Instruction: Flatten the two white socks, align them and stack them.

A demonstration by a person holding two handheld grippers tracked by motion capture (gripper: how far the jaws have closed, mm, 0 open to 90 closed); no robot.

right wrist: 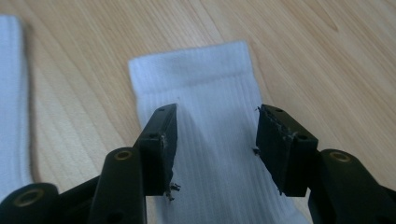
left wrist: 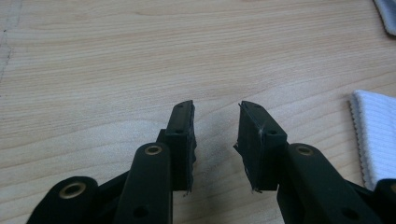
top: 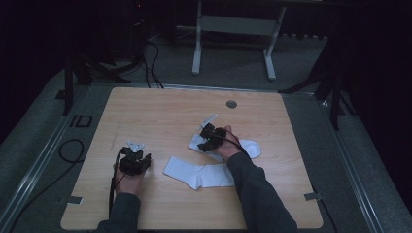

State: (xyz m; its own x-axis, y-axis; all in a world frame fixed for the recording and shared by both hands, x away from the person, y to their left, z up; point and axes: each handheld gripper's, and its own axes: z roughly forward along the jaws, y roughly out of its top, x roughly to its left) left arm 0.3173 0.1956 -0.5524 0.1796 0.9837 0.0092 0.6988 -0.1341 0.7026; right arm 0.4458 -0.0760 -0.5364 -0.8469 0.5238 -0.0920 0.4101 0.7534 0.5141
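Observation:
Two white ribbed socks lie flat on the wooden table (top: 160,111). The nearer sock (top: 199,174) sits in front of the person, and its cuff (left wrist: 378,135) shows at the right edge of the left gripper view. The farther sock (top: 248,147) lies under my right gripper (top: 205,138). In the right gripper view, that gripper (right wrist: 217,121) is open, its jaws on either side of the sock's leg (right wrist: 210,88) without pressing on it. My left gripper (top: 135,154) rests on the table left of the nearer sock. It (left wrist: 215,116) is open over bare wood.
A small round grey grommet (top: 231,104) sits near the table's far edge. Beyond the table stands a white desk frame (top: 233,29), with cables (top: 150,63) on the floor. Dark stands flank both sides of the table.

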